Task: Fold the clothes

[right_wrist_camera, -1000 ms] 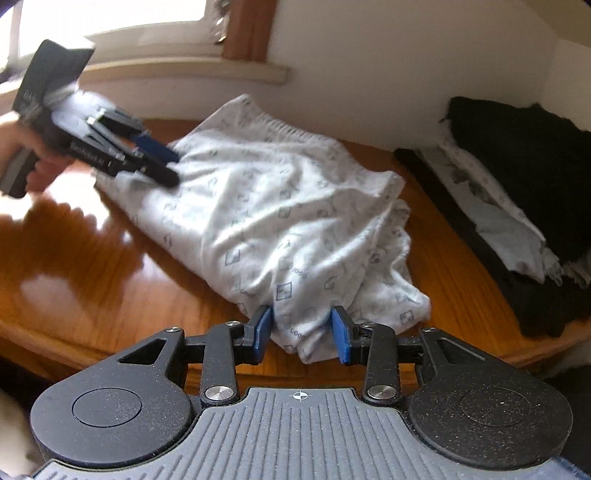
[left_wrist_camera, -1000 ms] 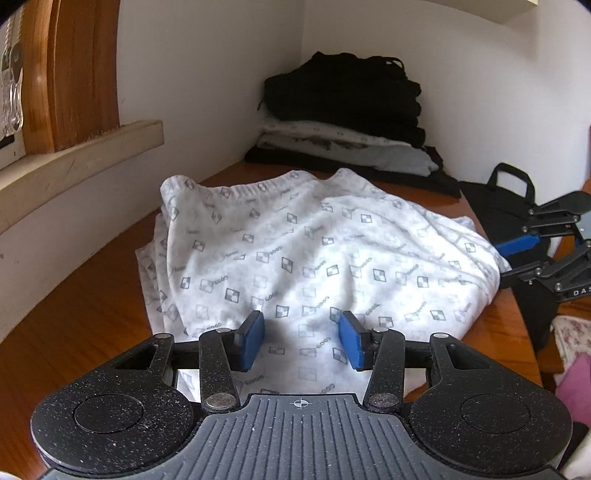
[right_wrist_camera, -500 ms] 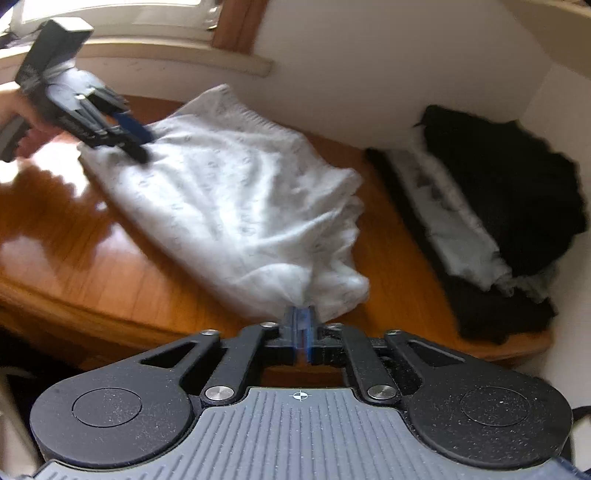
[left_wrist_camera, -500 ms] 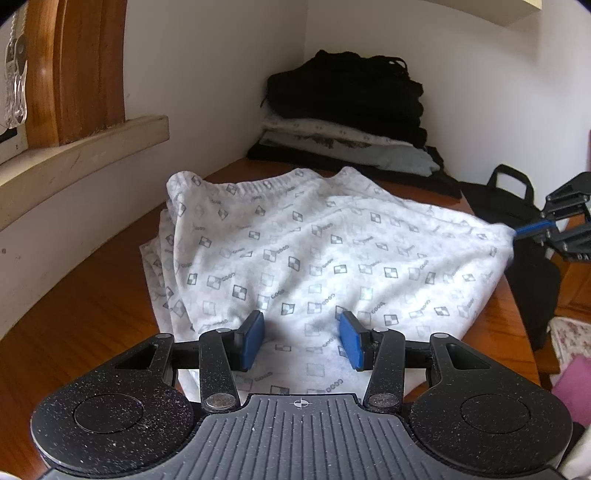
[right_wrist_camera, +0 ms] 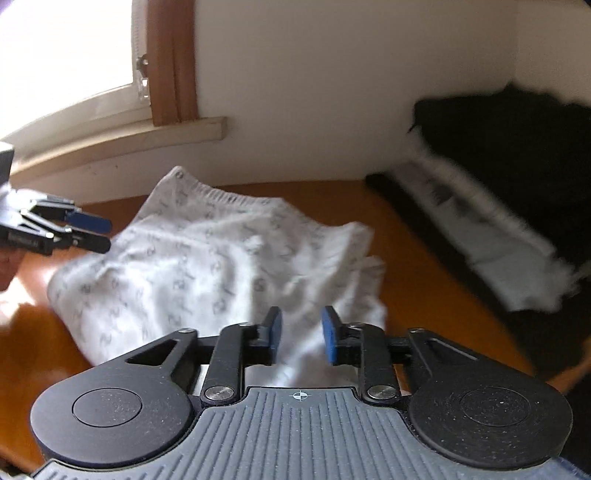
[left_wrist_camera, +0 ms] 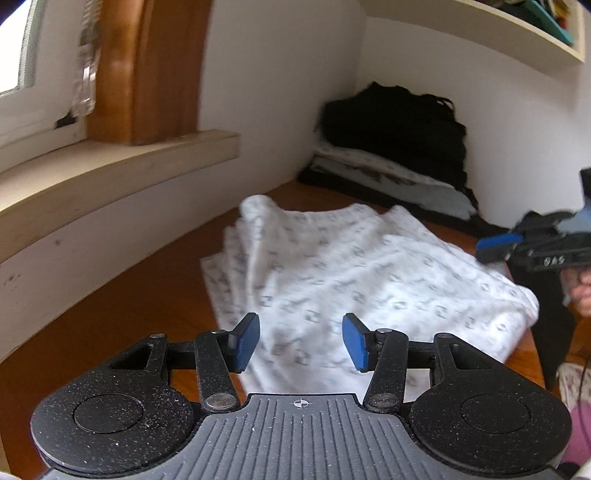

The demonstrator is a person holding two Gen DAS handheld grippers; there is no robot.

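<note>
A white garment with a small grey square print lies bunched in loose layers on the wooden table; its ribbed waistband points at the wall. My left gripper hovers open over the garment's near edge, nothing between its blue pads. My right gripper is open above the cloth's opposite edge, with white fabric seen below the gap. Each gripper shows in the other's view: the right gripper at the right, the left gripper at the left.
A stack of folded clothes, black on top and light grey below, sits in the far corner against the walls. A window sill runs along the left wall. A shelf hangs above. Beyond the table's right edge are a hand and dark items.
My right gripper was shut on the garment's edge half a second ago; now it is open and raised. Both cameras have lifted and pulled back, and the cloth has settled on the table.
</note>
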